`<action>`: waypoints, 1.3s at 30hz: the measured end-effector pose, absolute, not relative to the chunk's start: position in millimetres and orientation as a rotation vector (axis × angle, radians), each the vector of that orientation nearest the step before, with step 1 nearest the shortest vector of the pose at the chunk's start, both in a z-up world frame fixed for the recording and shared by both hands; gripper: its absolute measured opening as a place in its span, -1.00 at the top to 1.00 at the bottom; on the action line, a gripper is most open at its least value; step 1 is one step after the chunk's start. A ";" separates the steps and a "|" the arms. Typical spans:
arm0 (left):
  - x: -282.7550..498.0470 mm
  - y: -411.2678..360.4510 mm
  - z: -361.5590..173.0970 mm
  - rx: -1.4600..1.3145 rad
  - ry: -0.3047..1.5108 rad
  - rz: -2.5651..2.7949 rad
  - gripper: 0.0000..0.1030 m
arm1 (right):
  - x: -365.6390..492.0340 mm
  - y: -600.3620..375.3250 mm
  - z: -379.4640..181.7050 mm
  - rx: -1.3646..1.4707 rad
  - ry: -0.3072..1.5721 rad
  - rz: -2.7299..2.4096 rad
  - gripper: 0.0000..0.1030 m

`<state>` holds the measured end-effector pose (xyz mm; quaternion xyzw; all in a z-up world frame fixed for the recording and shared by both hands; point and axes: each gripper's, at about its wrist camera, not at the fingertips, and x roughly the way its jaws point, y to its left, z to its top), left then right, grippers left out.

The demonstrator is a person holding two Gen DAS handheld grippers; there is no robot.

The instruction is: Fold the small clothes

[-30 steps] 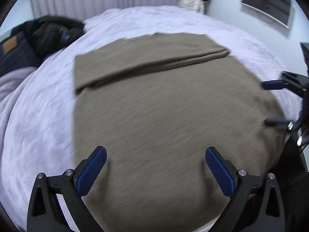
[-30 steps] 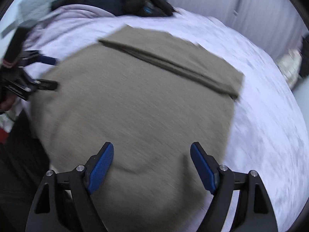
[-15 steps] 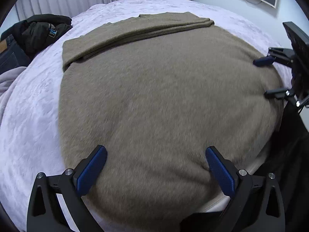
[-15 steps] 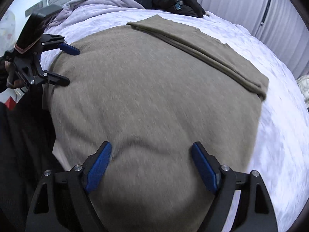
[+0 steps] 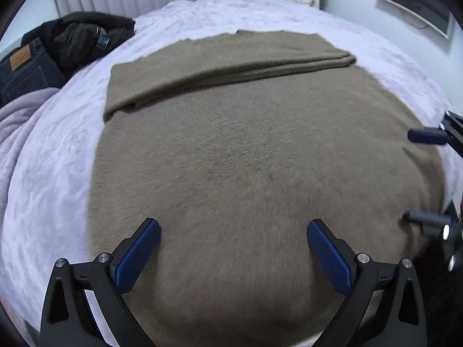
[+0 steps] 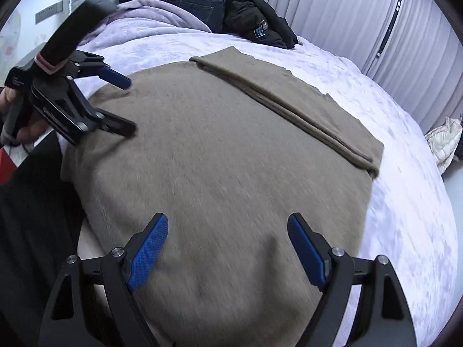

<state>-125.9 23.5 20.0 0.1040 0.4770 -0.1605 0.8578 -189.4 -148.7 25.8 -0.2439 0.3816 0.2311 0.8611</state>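
An olive-brown knit garment lies spread flat on the lavender bed cover. Its far edge is folded over into a long strip. My left gripper hovers open over the garment's near left part, nothing between its blue pads. My right gripper is open the same way over the near right part of the garment. Each gripper shows in the other's view: the right gripper at the garment's right border, the left gripper at its left border, held by a hand.
A black jacket and jeans are piled at the head of the bed beside a bunched lavender blanket. Curtains line the far wall. A white puffy coat lies past the bed. A person's dark trousers stand at the near edge.
Both views dipped toward the garment and came partly back, ending slightly shifted. Both grippers stayed open. The garment lies as before.
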 end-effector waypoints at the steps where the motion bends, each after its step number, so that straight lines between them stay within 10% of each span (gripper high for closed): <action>1: -122.9 21.8 18.1 0.196 0.995 -0.328 -0.99 | -184.9 -141.3 19.8 -0.514 0.809 0.480 -0.69; 30: -184.0 73.8 23.9 0.174 1.000 -0.257 -0.99 | -240.8 -190.5 17.8 -0.511 0.860 0.320 -0.74; 39: -86.8 55.3 65.3 -0.040 0.973 -0.210 -0.99 | -172.3 -170.2 72.5 -0.271 0.768 0.265 -0.74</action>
